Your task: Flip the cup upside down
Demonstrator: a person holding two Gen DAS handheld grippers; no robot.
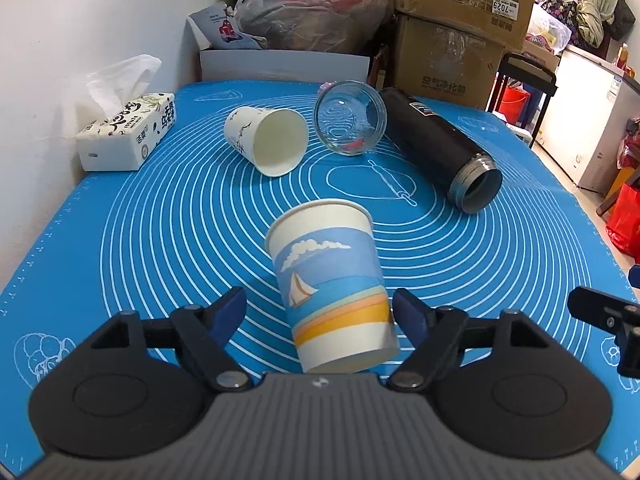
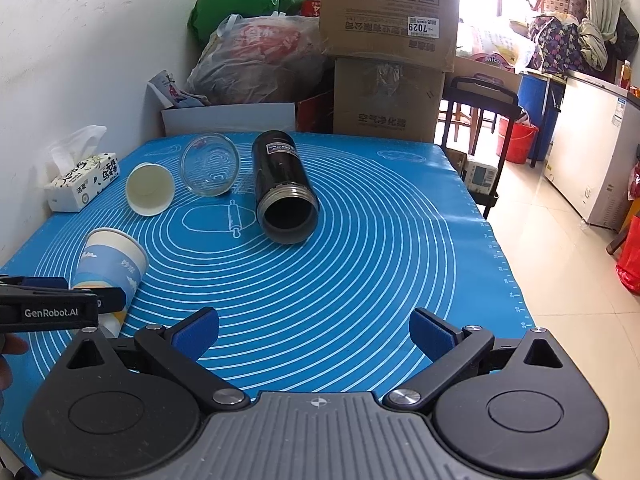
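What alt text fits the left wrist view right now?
The open left gripper brackets a sailboat-printed paper cup tilted on the blue mat, fingers apart from its sides. Behind lie a white paper cup, a glass and a black flask, all on their sides.

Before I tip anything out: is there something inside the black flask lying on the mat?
The black flask lies on its side, mouth open. The right wrist view looks into it: only dark interior near the rim, nothing visible. Its deep end is too dark to tell.
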